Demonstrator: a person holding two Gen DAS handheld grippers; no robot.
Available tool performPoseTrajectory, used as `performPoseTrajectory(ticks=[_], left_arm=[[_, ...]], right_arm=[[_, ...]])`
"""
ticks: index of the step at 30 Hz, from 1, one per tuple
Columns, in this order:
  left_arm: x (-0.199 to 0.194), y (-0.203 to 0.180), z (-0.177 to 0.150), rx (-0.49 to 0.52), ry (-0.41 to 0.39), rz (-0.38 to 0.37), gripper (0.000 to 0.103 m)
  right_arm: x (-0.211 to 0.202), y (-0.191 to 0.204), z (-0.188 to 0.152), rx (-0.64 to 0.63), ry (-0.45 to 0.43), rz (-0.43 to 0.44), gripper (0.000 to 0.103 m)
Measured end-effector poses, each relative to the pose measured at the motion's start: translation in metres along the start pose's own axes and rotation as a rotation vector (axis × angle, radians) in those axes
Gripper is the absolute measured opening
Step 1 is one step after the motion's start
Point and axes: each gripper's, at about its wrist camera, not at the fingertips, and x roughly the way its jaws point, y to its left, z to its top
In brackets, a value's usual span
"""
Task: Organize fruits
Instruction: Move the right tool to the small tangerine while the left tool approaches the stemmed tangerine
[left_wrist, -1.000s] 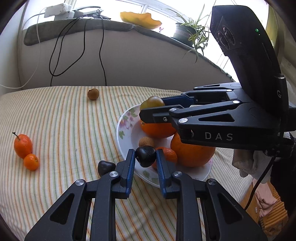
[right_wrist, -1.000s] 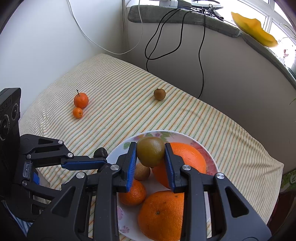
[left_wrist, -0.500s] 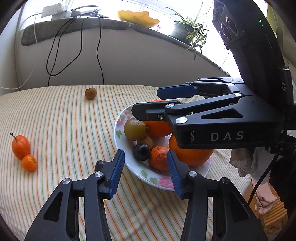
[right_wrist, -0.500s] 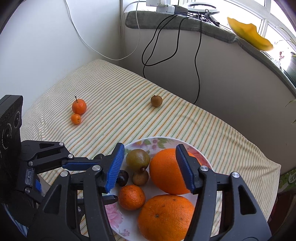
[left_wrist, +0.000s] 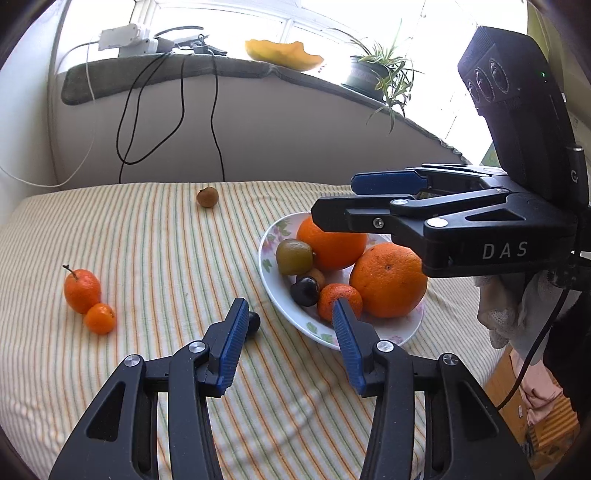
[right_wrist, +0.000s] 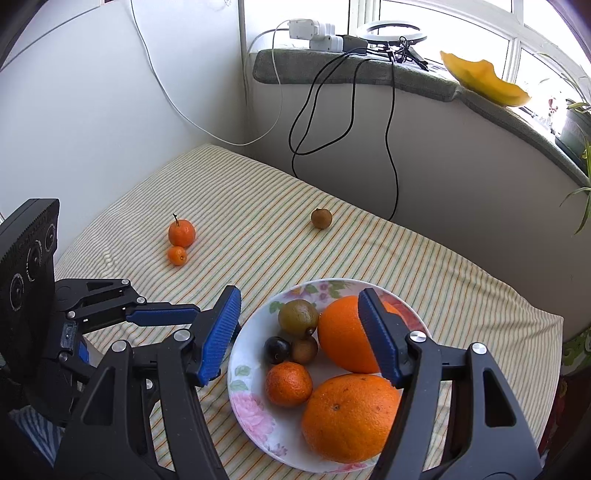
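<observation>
I see both grippers spread wide and empty: my left gripper (left_wrist: 290, 314) sits at the near rim of the floral plate (right_wrist: 251, 410), my right gripper (right_wrist: 299, 306) above it. The plate holds two large oranges (right_wrist: 347, 415), a mandarin (right_wrist: 289, 384), a dark plum (right_wrist: 276, 349) and a green-brown fruit (right_wrist: 297, 316). On the striped cloth (left_wrist: 155, 240) lie another dark fruit (left_wrist: 254, 320), two small orange fruits (left_wrist: 82, 290) touching, and a brown fruit (left_wrist: 207, 196) well apart.

1. Left gripper (left_wrist: 290, 314): jaws spread wide, nothing between them, low at the near-left edge of the plate (left_wrist: 275, 295).
2. Right gripper (right_wrist: 297, 310): jaws spread wide, empty, above the plate.
</observation>
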Motion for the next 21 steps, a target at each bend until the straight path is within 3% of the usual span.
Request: performPoseTrajectory(ticks=[11,21], left_arm=[[-0.042,0.044,-0.019,-0.002,-0.019,0.141,0.046],[-0.055,0.095,-0.011,-0.055,-0.038,0.233,0.046]], right_arm=[[0.0,0.039,-0.017,-0.031,-0.001,0.065,0.069],[0.023,0.079,-0.018,-0.123,0.034,0.089,0.069]])
